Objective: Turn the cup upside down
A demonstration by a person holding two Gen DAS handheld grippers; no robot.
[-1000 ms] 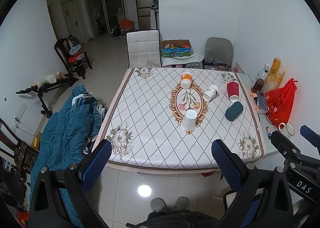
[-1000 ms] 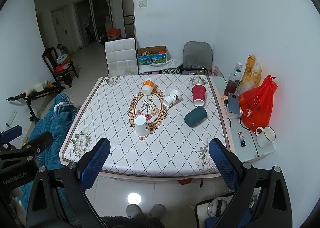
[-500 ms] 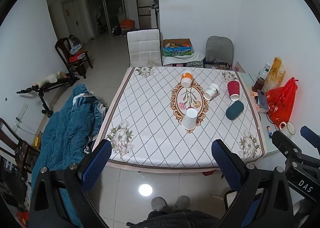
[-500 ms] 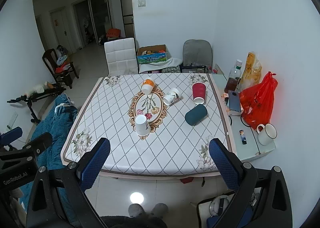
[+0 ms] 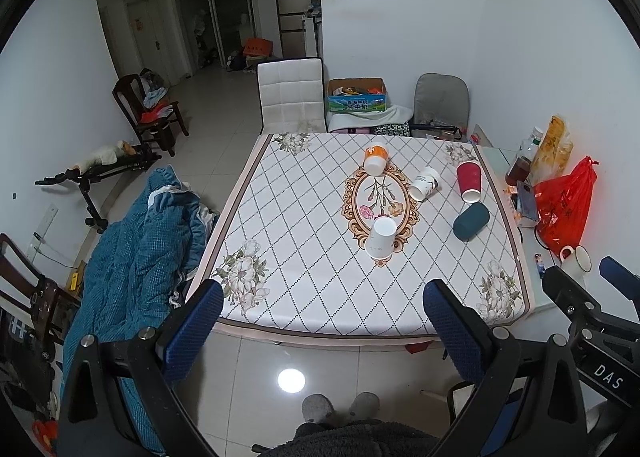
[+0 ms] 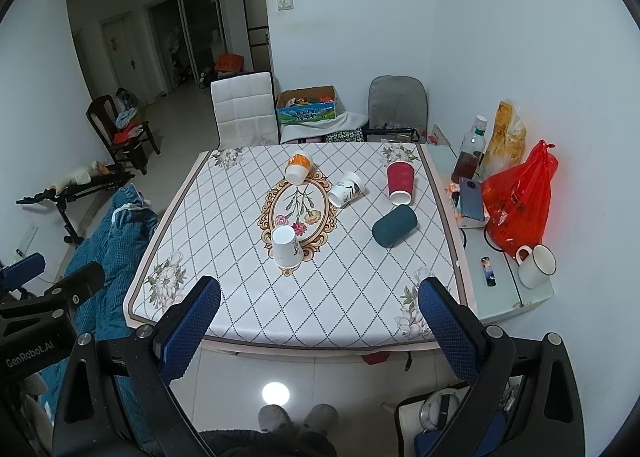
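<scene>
The left gripper, with blue-padded fingers spread wide and holding nothing, hangs level in the air short of the near edge of the table with the white diamond-patterned cloth. The right gripper hangs the same way, its blue fingers wide apart and empty.

Bare cloth lies between the near edge and the cups, and the table's left half is open.

A white paper cup stands upside down at the near end of the oval flower medallion. An orange-banded cup lies tipped at the far end. A white printed cup and a dark teal cup lie on their sides to the right. A red paper cup stands mouth down near the right edge.
</scene>
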